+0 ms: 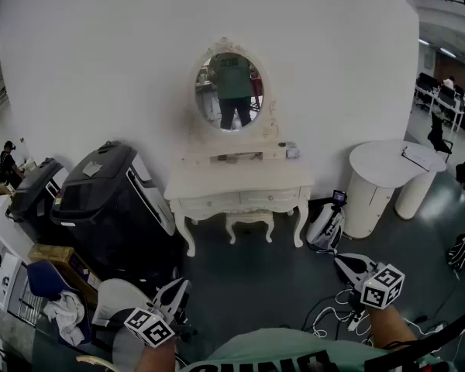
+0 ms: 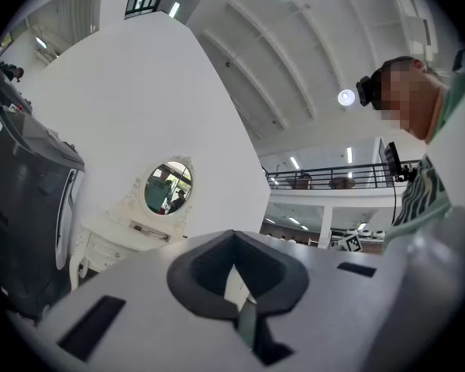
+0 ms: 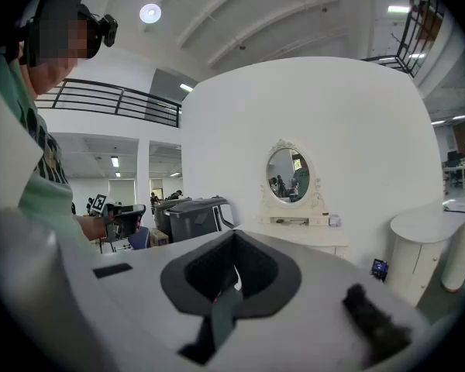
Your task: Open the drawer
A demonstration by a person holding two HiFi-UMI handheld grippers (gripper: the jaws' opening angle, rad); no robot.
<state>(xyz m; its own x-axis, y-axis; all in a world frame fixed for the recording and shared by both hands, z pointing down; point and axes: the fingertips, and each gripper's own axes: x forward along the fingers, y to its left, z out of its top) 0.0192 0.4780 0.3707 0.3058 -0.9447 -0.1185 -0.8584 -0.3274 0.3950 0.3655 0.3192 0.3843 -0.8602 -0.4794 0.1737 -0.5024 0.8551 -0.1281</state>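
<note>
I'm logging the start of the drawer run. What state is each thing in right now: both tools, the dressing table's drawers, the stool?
left tool: shut, empty, well short of the dressing table.
right tool: shut, empty, also well short of it.
drawers: closed, fronts flush with the table's apron.
stool: tucked under the table, between its legs.

White desk (image 1: 240, 183) on dark floor (image 1: 256, 277)
Oval mirror (image 1: 230, 91) stands at its back — a small box (image 1: 292, 151) on the ledge's right end.
</note>
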